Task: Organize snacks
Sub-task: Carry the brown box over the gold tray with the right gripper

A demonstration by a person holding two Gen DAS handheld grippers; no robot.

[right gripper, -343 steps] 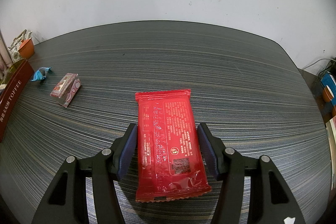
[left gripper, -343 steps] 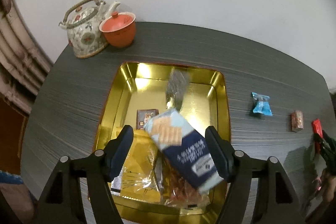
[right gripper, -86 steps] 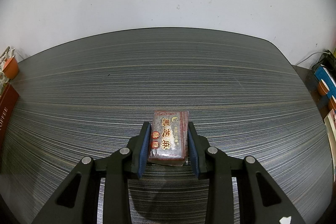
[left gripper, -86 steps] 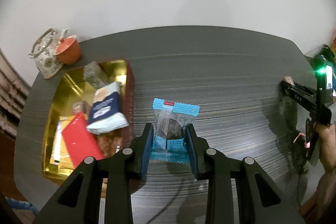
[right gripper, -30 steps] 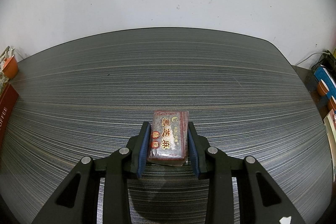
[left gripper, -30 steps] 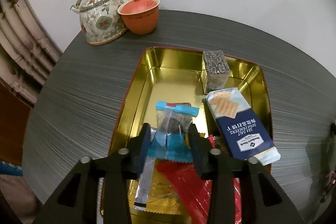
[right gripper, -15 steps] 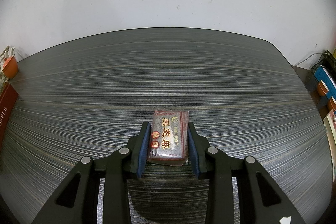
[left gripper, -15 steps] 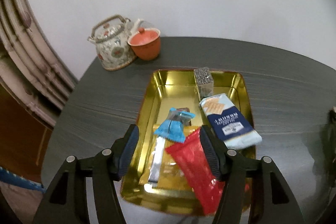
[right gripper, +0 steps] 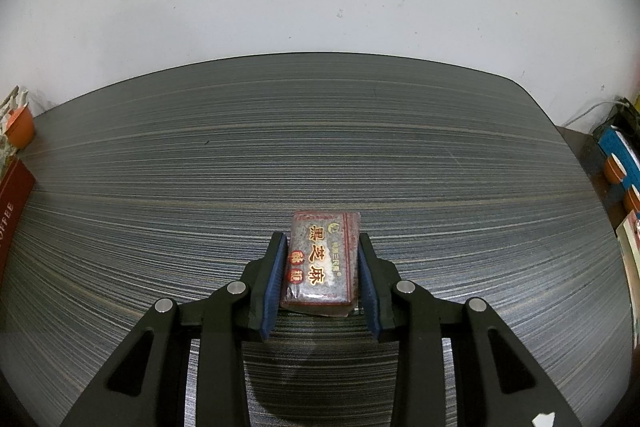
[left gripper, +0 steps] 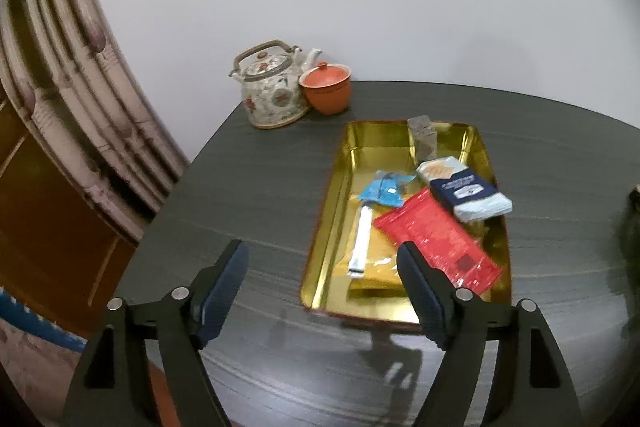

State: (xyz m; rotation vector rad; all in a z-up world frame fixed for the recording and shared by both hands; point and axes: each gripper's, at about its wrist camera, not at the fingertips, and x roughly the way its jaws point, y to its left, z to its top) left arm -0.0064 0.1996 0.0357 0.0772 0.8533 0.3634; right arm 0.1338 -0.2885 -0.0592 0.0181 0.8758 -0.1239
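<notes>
The left tongs point(left gripper: 322, 269) are spreading apart with nothing between the pads, which hang over the near edge of the dark striped surface point(left gripper: 256, 187), just short of the gold tray point(left gripper: 332, 195). One blue-lined finger stands over bare surface, the other overlaps the tray's near right corner in the view.

Inside the tray lie the snacks already gathered — a light blue wrapper point(left gripper: 382, 189) towards the middle, a red packet point(left gripper: 438, 241) lying slantwise across the near right part, a navy and pale blue cracker pack point(left gripper: 464, 189) propped against the right wall, a small grey block point(left gripper: 422, 139) at the far end, and a silver-edged yellow packet point(left gripper: 370, 259) beneath the others. Beyond the tray, at the far corner by the white wall, a flowered teapot point(left gripper: 272, 87) stands touching an orange lidded cup point(left gripper: 326, 89).

The right tongs point(right gripper: 320, 267) are clenched on a dark red sesame bar point(right gripper: 320, 259), both pads pressed against its long sides. The bar lies flat on the surface, its gold lettering facing up, well apart from the tray — only a red strip of the tray's outer wall point(right gripper: 14, 195) shows at the left edge of that view. The stretch of surface around the bar holds nothing else.
</notes>
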